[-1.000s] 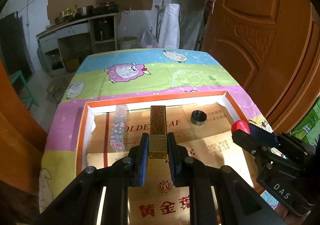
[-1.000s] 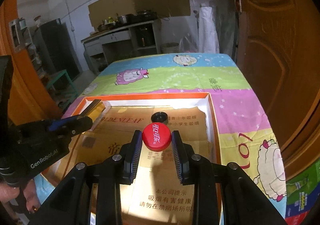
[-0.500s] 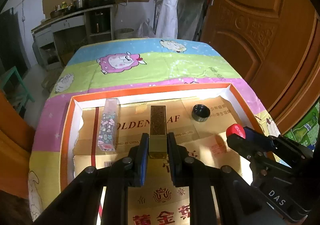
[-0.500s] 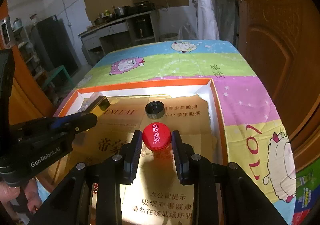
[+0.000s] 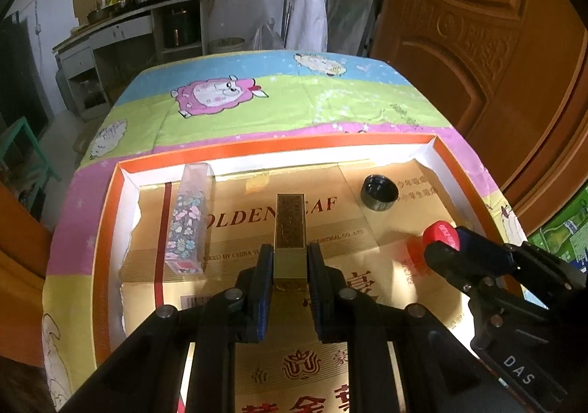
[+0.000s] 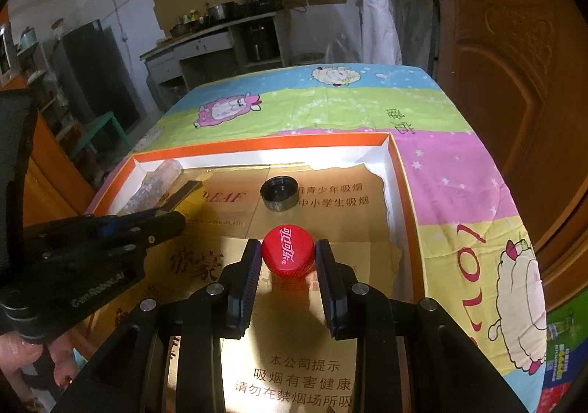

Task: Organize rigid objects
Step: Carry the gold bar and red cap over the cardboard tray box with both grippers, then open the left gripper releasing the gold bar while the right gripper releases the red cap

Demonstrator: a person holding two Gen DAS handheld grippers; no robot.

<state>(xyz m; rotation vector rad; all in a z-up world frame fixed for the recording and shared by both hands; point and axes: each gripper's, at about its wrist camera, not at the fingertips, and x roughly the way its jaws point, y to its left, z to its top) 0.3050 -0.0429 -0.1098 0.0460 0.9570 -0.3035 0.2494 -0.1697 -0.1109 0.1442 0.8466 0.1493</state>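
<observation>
The gold block (image 5: 290, 229) and red cap (image 6: 288, 254), pinched by the left gripper (image 5: 290, 266) and right gripper (image 6: 288, 266), have been lowered nearer the tray (image 5: 257, 150) floor; release seems imminent.

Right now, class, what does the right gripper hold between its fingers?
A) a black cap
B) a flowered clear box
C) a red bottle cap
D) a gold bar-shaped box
C: the right gripper is shut on the red bottle cap, while the black cap lies free on the tray beyond it.
</observation>
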